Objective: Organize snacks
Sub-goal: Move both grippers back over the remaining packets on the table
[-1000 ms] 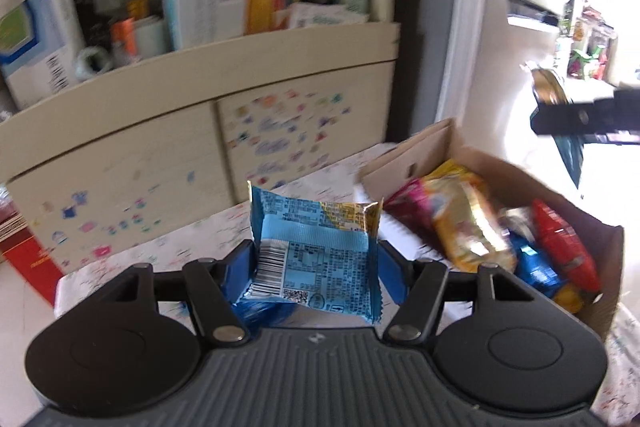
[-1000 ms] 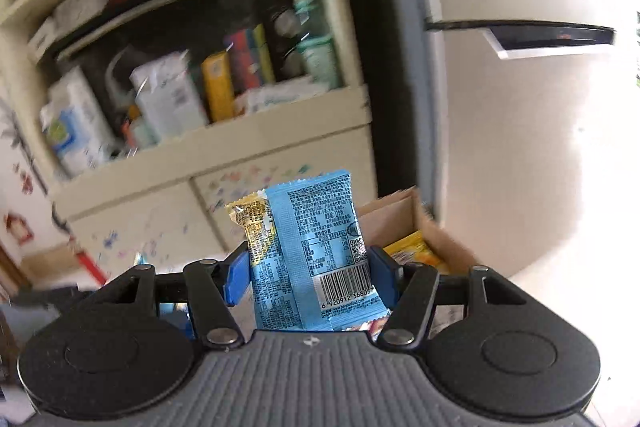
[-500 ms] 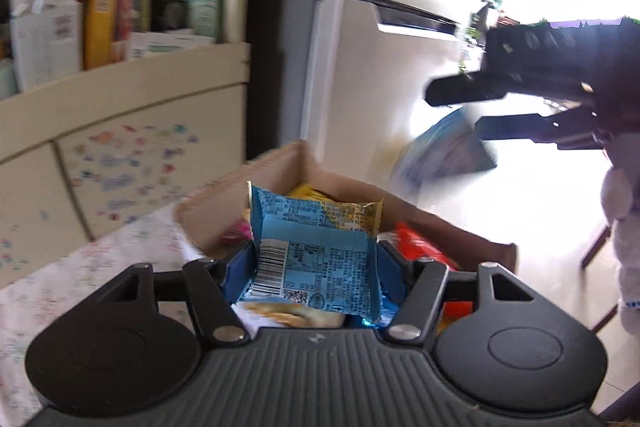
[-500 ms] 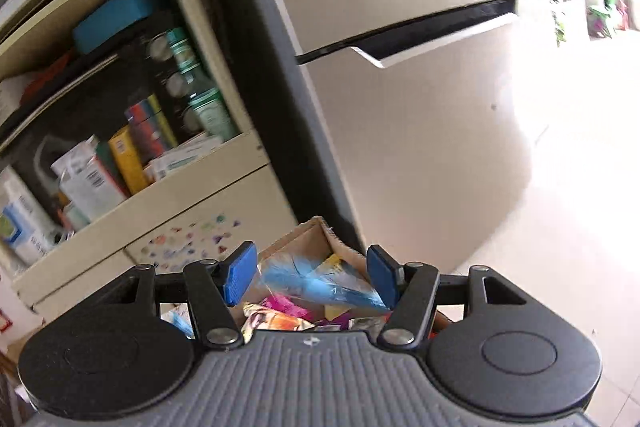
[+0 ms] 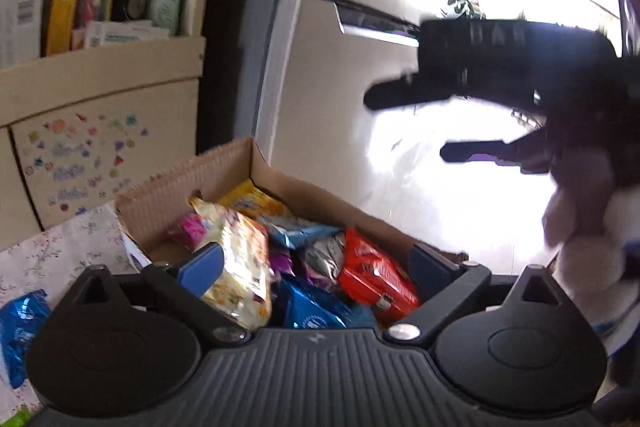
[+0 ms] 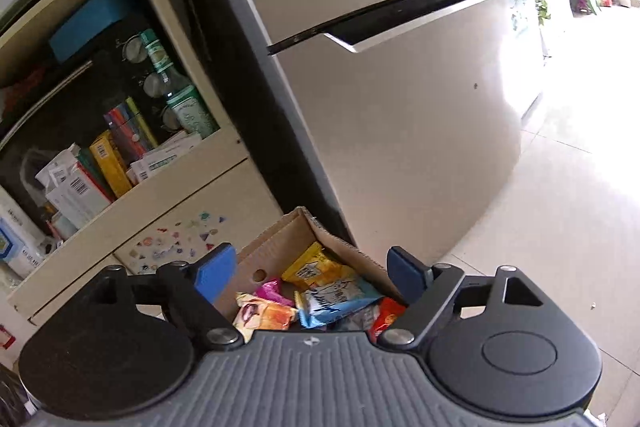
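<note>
A cardboard box (image 5: 192, 183) sits on the table and holds several snack packets: a yellow-orange bag (image 5: 240, 259), a red packet (image 5: 372, 275), blue packets (image 5: 316, 311). My left gripper (image 5: 316, 263) is open and empty just above the box. My right gripper (image 6: 308, 269) is open and empty above the same box (image 6: 280, 239); a light blue packet (image 6: 336, 299) lies on top of the pile. The right gripper also shows in the left wrist view (image 5: 432, 123), held high at the right.
A blue packet (image 5: 20, 323) lies on the flowered tablecloth (image 5: 60, 251) left of the box. A beige shelf unit (image 6: 132, 187) with boxes and bottles stands behind. A fridge (image 6: 400, 107) stands to the right, tiled floor (image 6: 560, 227) beyond.
Both grippers have opened and let go of their blue packets, which dropped into the box. Both views swung right toward the box and fridge.
</note>
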